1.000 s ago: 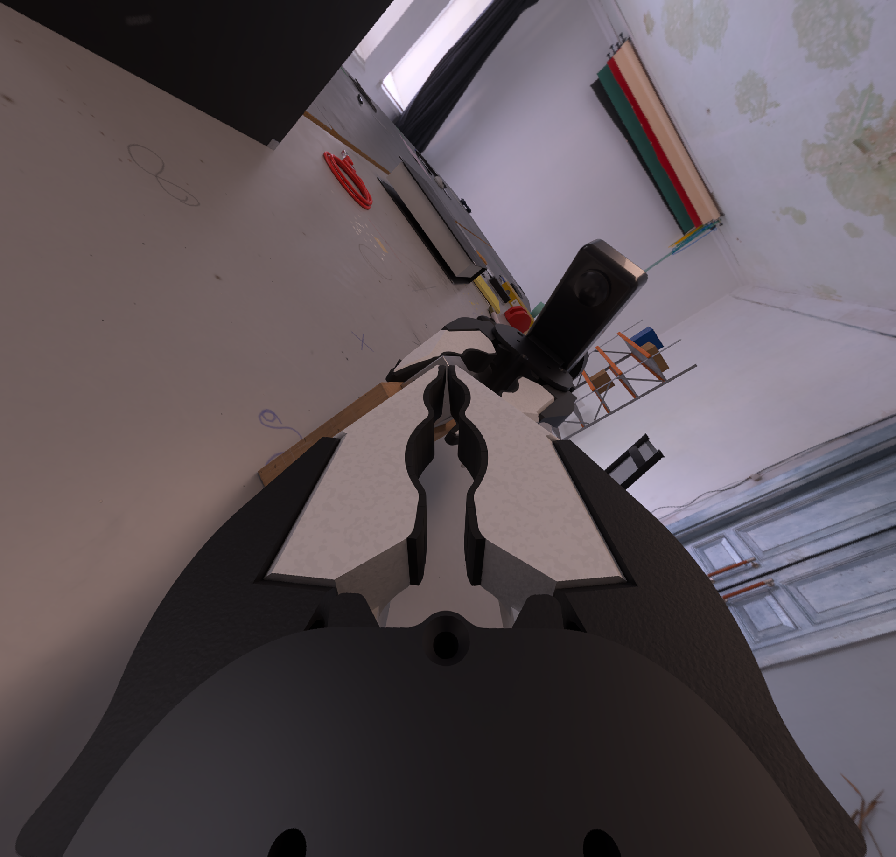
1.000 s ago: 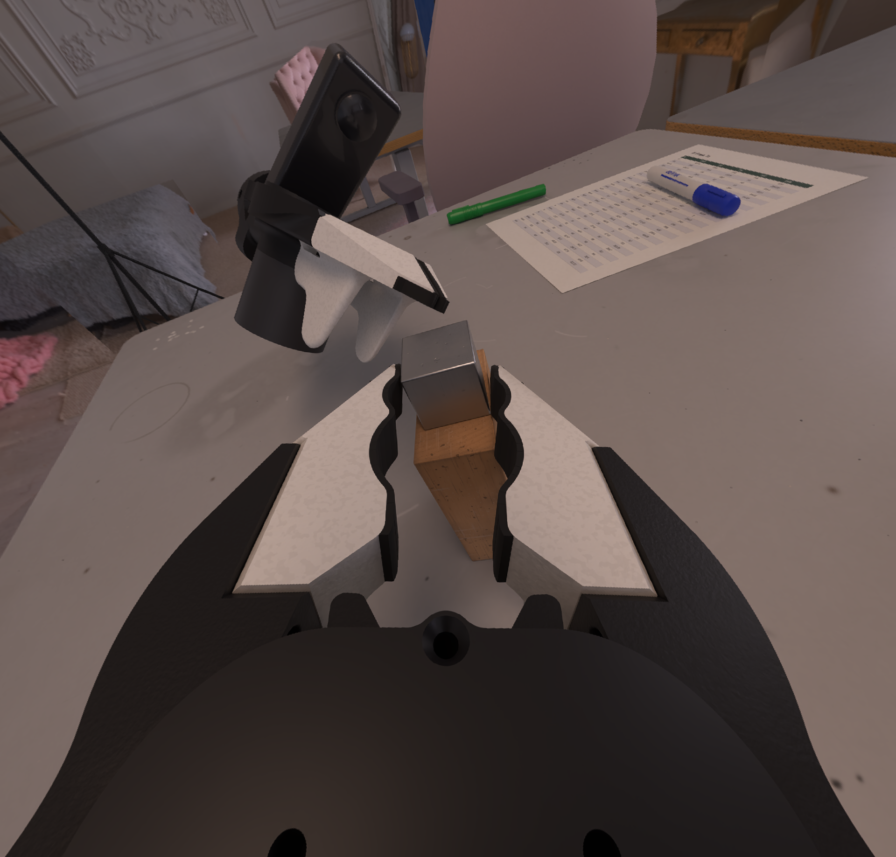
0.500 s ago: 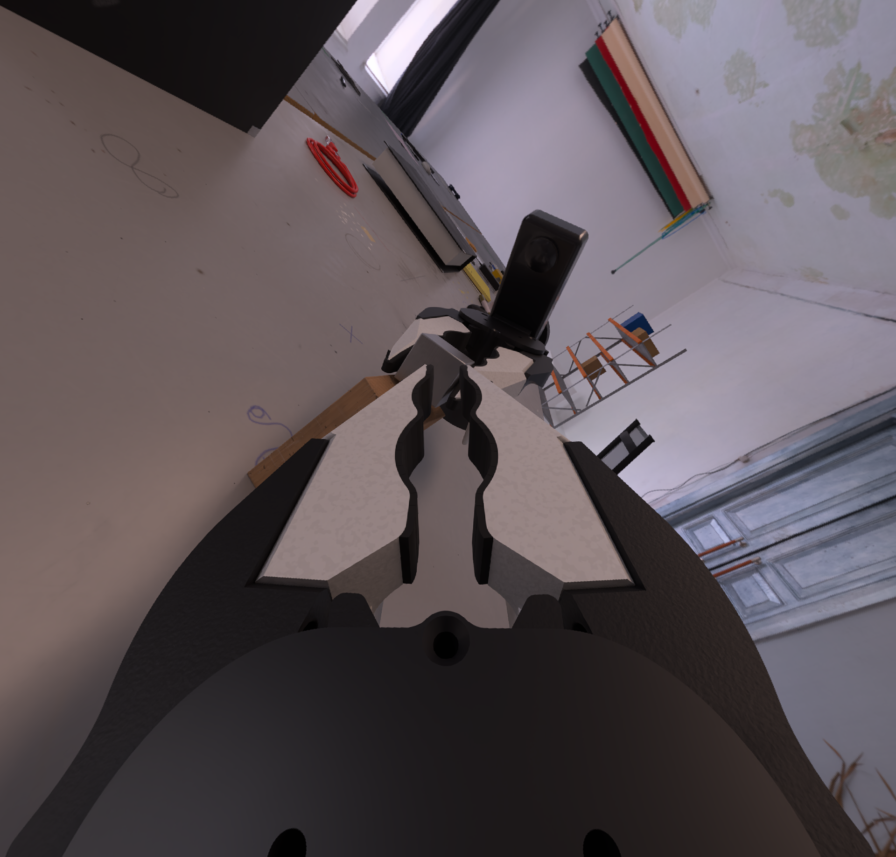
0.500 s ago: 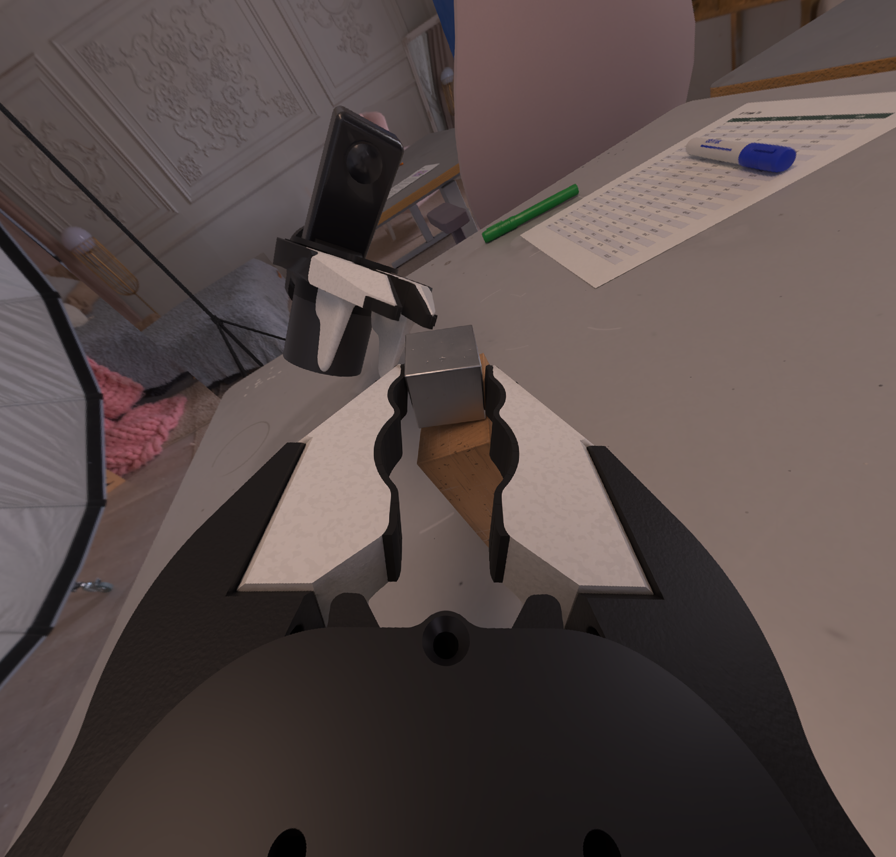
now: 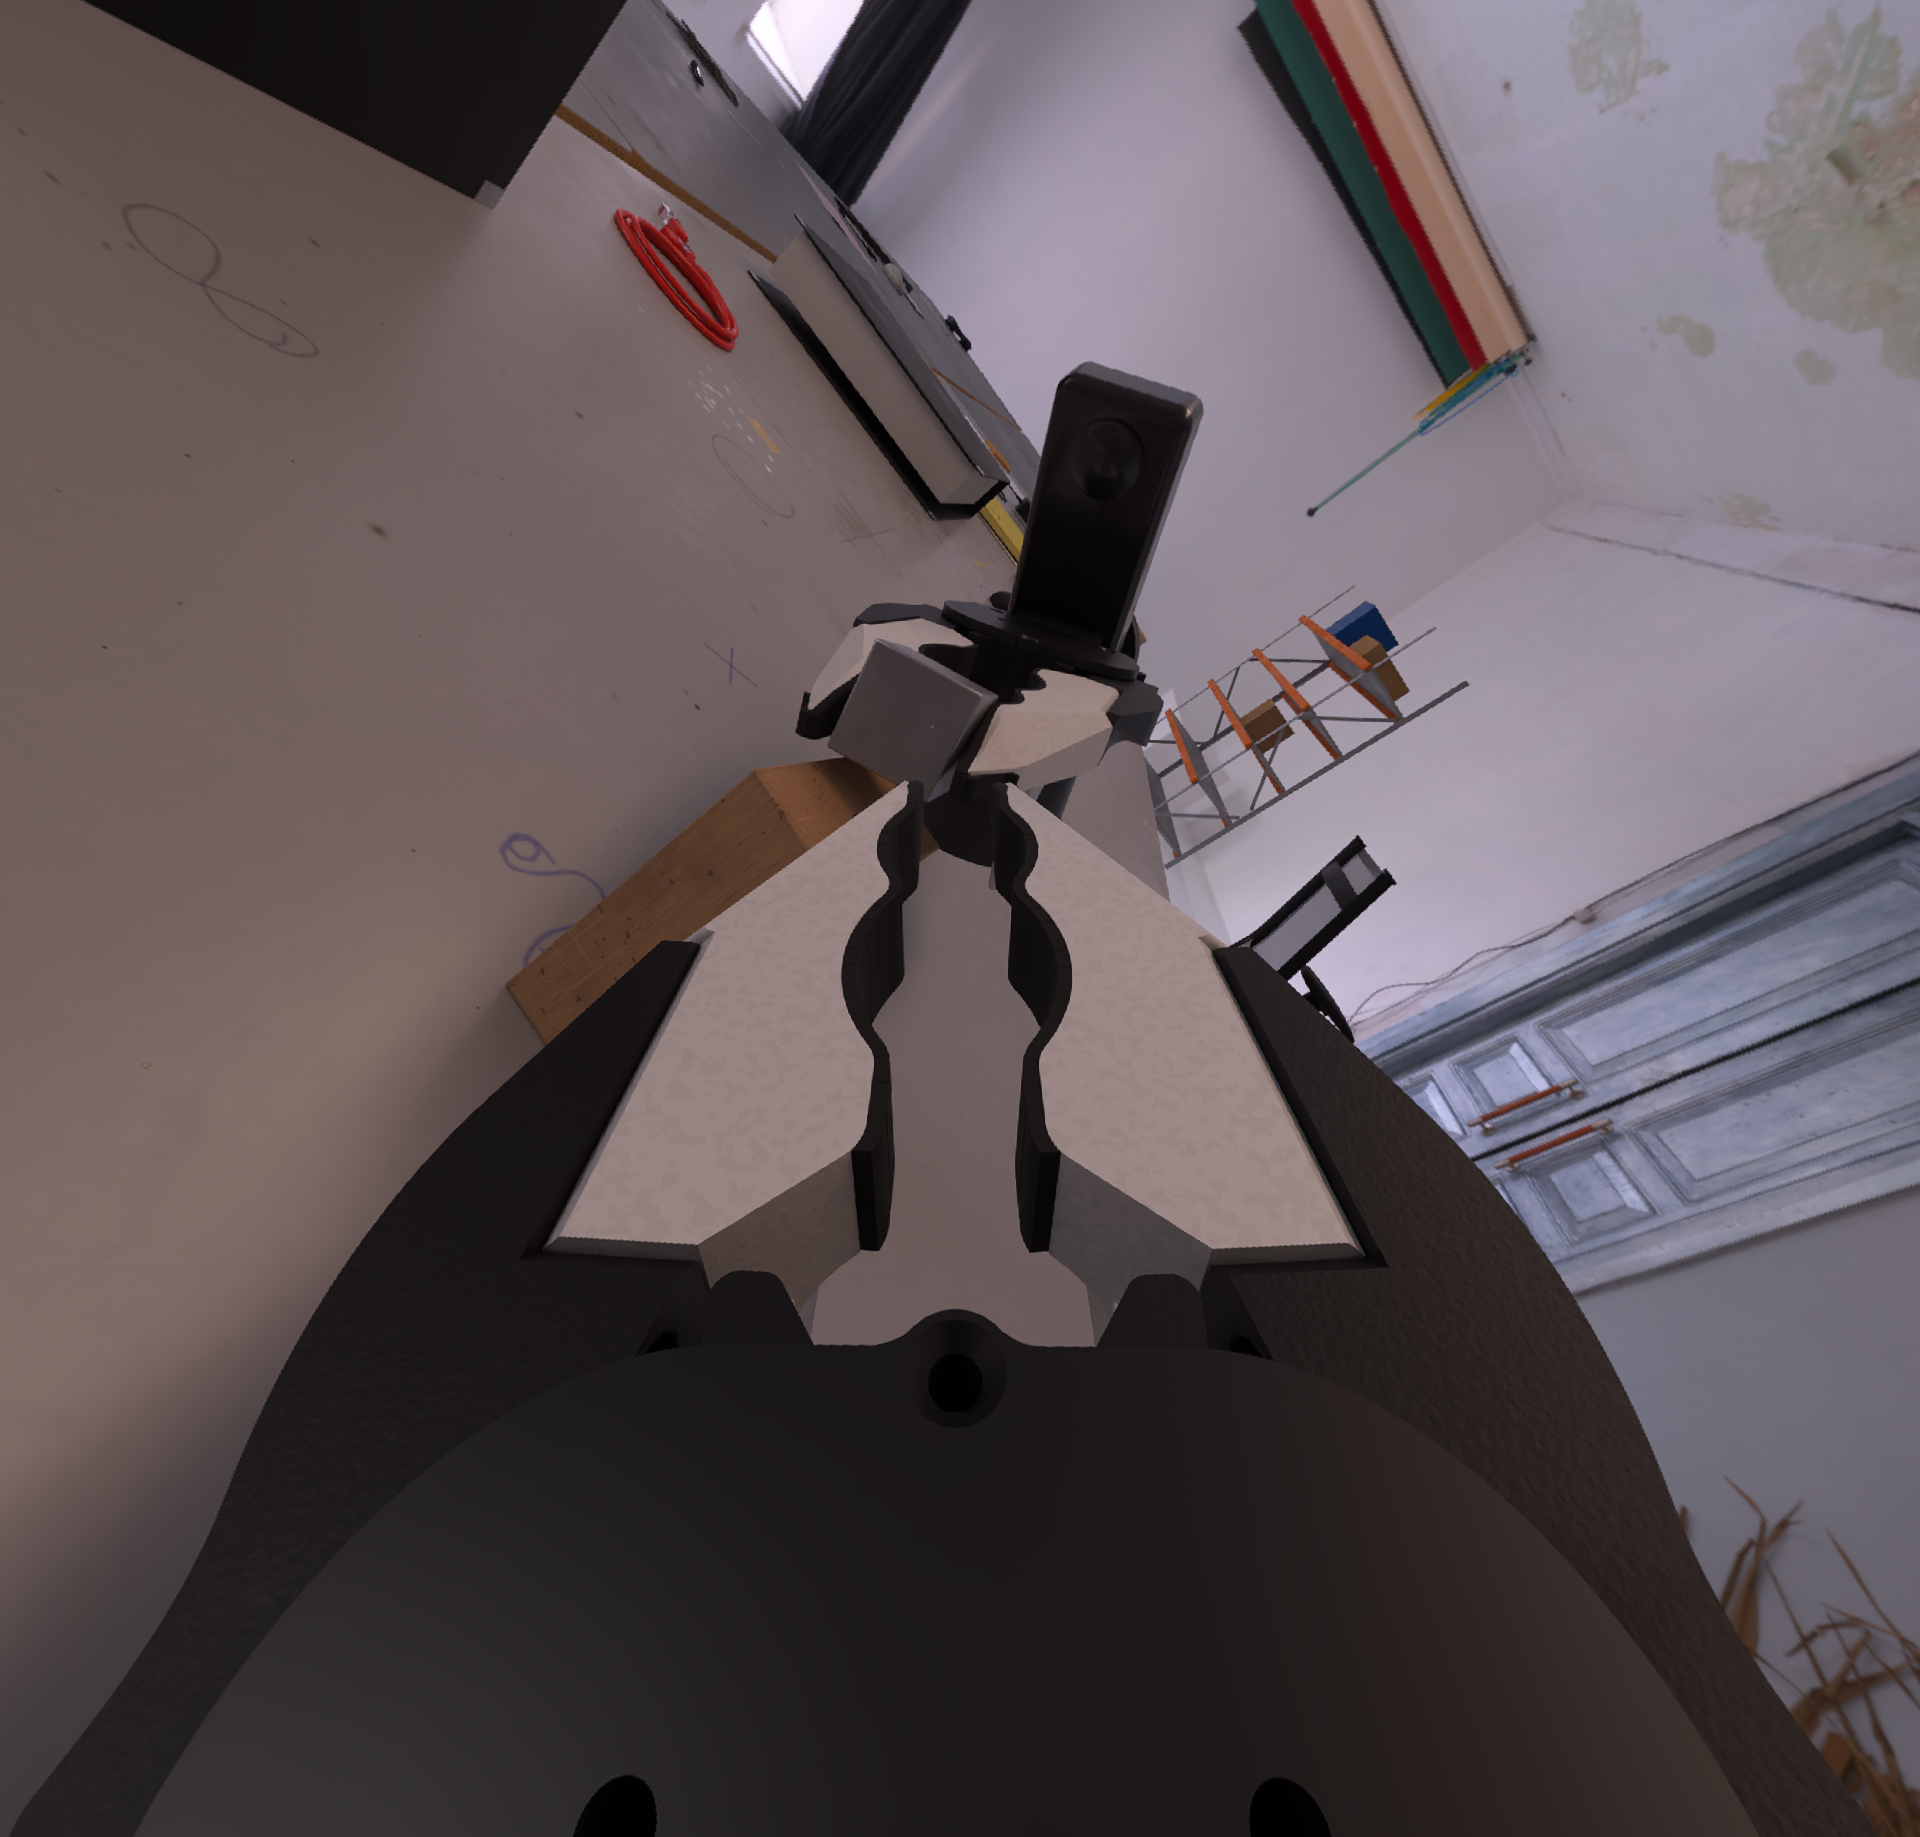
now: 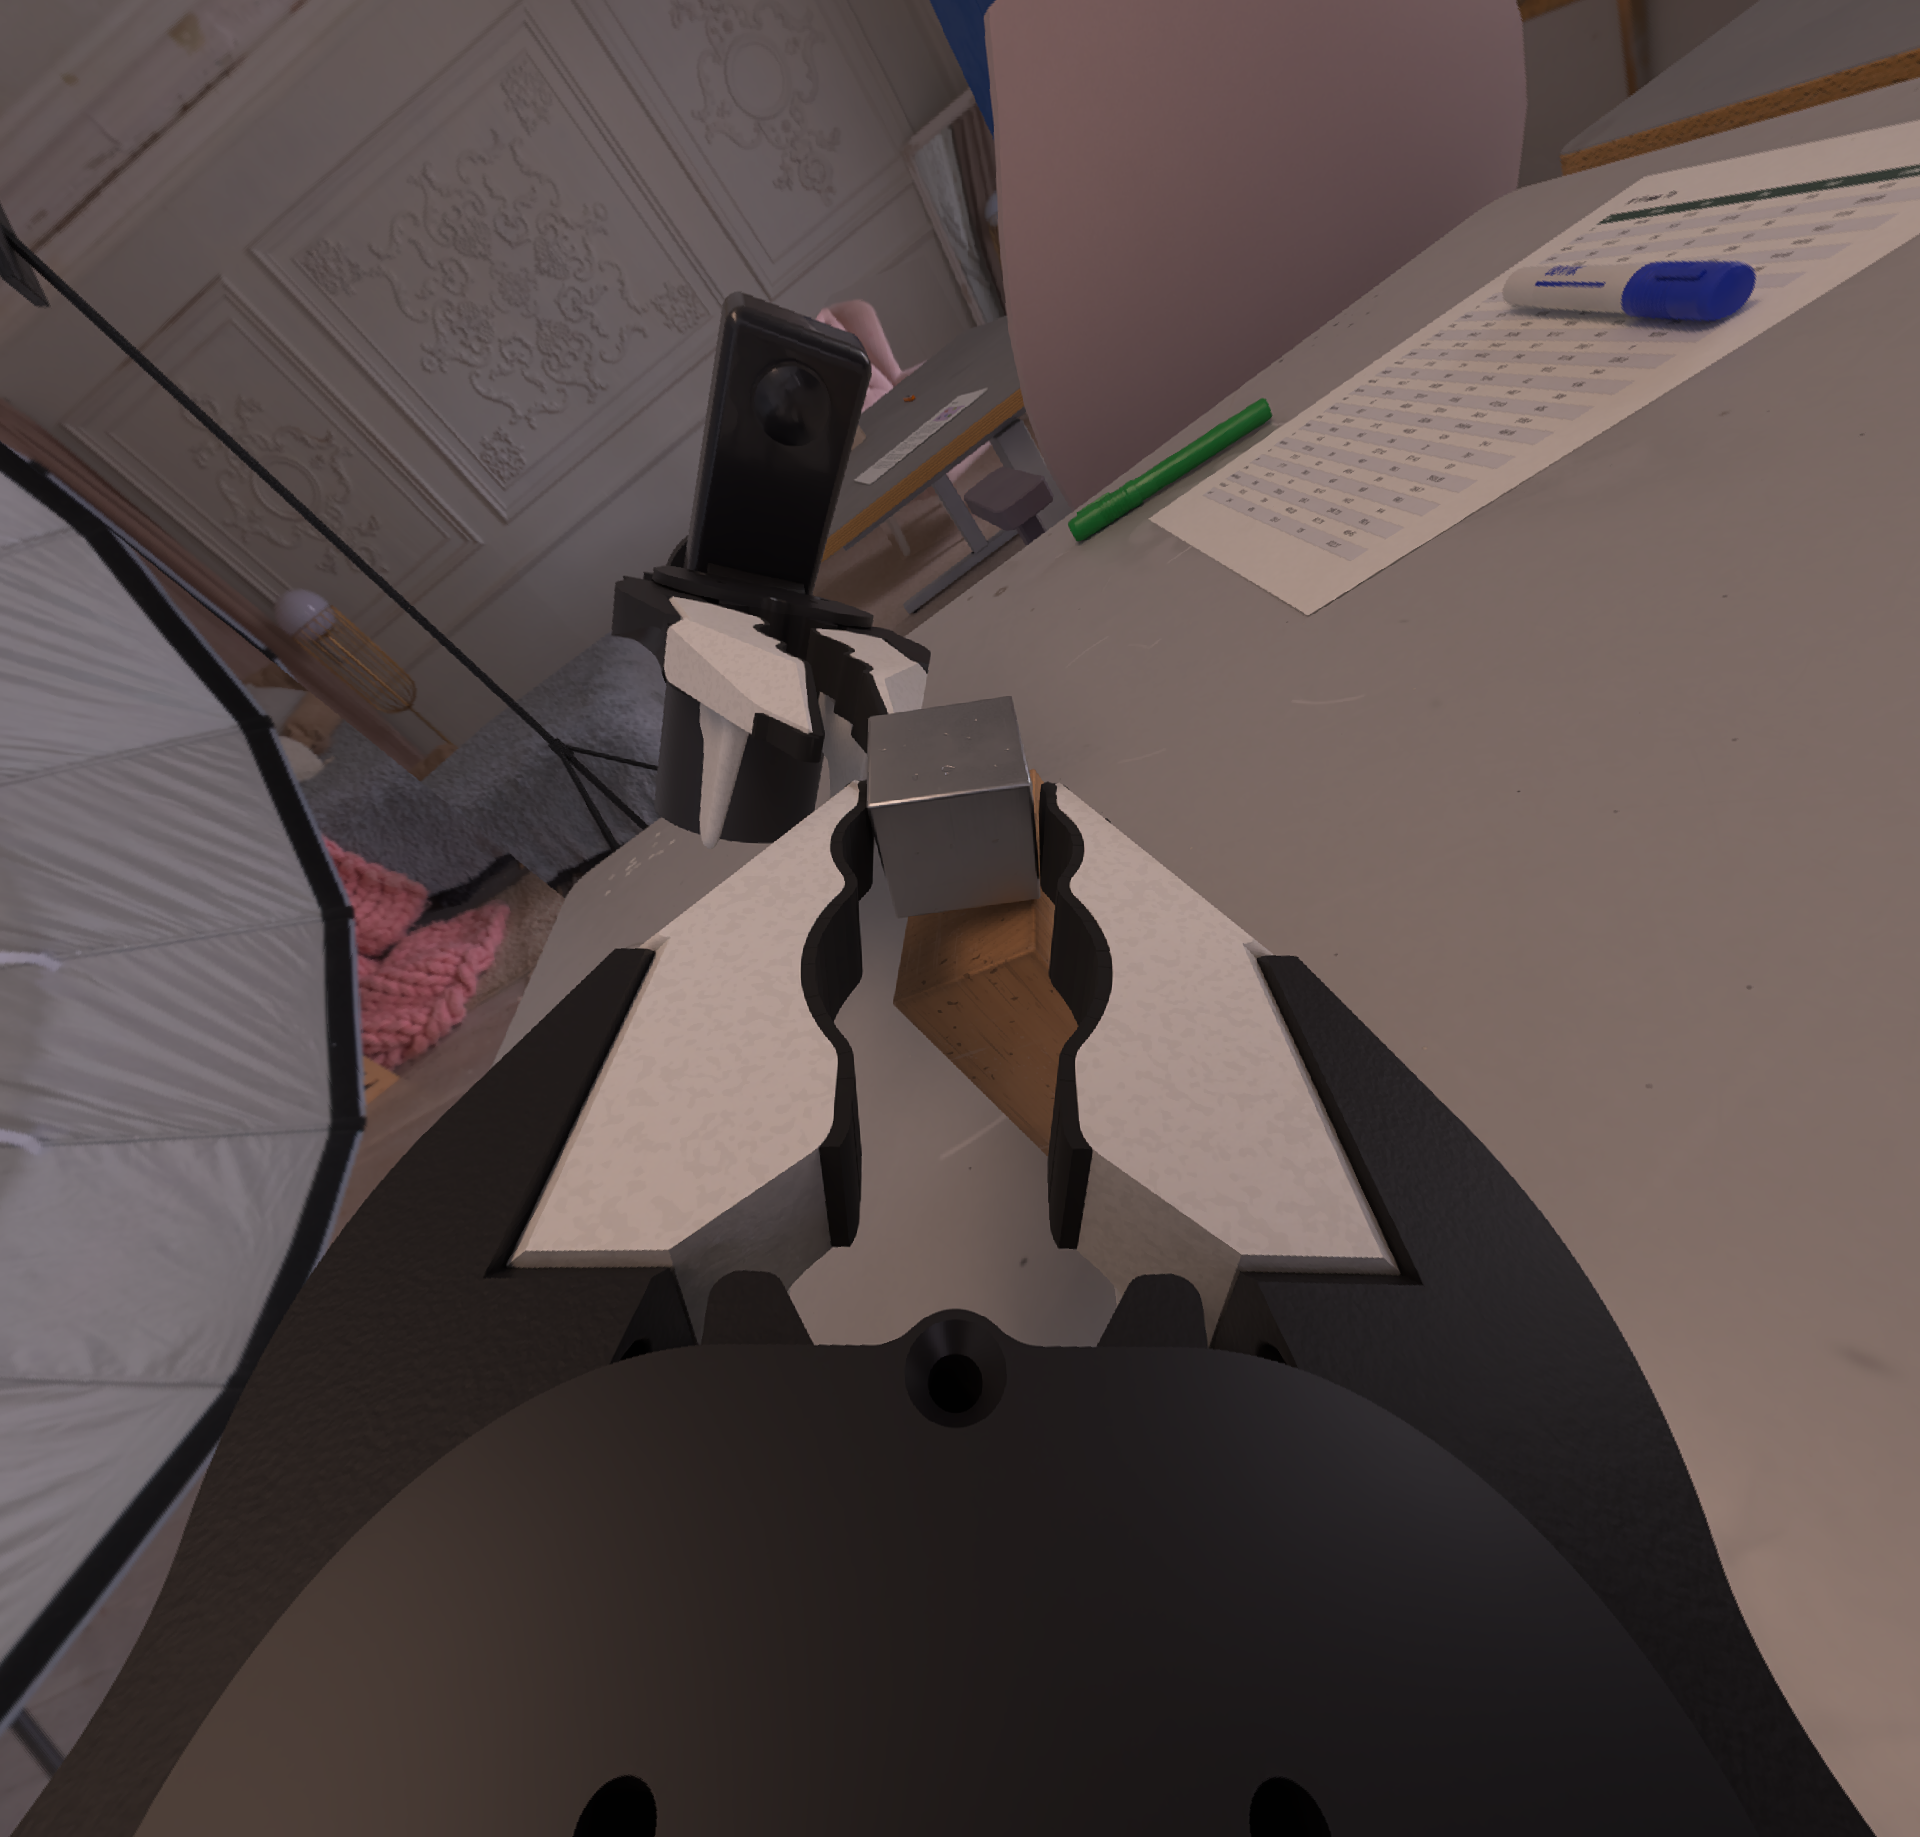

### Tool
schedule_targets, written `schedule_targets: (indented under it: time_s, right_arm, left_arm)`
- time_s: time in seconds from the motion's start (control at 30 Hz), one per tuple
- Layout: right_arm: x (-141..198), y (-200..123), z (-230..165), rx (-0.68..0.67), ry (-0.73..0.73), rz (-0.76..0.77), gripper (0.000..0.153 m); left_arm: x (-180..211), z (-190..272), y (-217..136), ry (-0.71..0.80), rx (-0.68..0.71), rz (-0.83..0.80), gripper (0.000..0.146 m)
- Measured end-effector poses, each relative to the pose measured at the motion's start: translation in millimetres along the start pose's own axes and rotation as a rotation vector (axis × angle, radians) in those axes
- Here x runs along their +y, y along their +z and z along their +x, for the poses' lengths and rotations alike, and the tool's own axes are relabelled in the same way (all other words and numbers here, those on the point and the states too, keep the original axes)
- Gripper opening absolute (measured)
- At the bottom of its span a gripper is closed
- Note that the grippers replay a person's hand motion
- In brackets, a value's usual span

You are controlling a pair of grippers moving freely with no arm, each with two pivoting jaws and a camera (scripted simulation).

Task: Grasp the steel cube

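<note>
The steel cube (image 6: pixel 951 800) is gripped between the fingertips of my right gripper (image 6: pixel 953 837), just above a wooden block (image 6: pixel 987 998) on the grey table (image 6: pixel 1507 904). I cannot tell whether the cube touches the block. In the left wrist view the cube (image 5: pixel 904 722) shows in the right gripper (image 5: pixel 1023 738), over the wooden block (image 5: pixel 707 883). My left gripper (image 5: pixel 961 800) is slightly open and empty, its tips close to the cube. It also shows in the right wrist view (image 6: pixel 769 738), just behind and to the left of the cube.
A green marker (image 6: pixel 1169 468), a printed sheet (image 6: pixel 1455 437) and a blue-and-white marker (image 6: pixel 1631 289) lie at the far right of the table. A white softbox (image 6: pixel 135 904) stands off the table's left edge. A red cable coil (image 5: pixel 675 275) lies farther along the table.
My left gripper's jaws have parted from nearly touching to a narrow gap. My right gripper has tilted with the cube, which now shows in the left wrist view.
</note>
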State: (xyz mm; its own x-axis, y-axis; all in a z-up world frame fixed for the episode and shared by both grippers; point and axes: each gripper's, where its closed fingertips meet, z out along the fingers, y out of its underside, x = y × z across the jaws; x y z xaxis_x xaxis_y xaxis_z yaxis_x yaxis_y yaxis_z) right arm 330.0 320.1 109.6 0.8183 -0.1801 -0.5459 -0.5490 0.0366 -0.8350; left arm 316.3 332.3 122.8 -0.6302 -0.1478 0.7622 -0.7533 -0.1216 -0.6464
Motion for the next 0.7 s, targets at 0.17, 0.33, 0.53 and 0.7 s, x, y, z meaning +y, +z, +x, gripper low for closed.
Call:
schedule_targets:
  time_s: [0.17, 0.33, 0.53, 0.7]
  right_arm:
    - [-1.2, -0.9, 1.1, -0.011, 0.028, 0.010, 0.032]
    - [-1.8, -1.0, 1.0, -0.016, 0.035, 0.013, 0.032]
    - [-3.1, -1.6, 1.4, -0.017, 0.041, 0.019, 0.032]
    - [-3.1, -1.5, 1.6, -0.016, 0.042, 0.019, 0.032]
  left_arm:
    - [2.0, -1.7, -1.5, -0.003, -0.008, -0.014, 0.012]
    - [3.8, -3.5, -0.9, -0.003, -0.016, -0.023, 0.009]
    - [2.4, -5.0, -1.8, 0.003, -0.021, -0.009, 0.000]
    - [3.1, -5.2, -0.8, 0.008, -0.024, -0.014, 0.000]
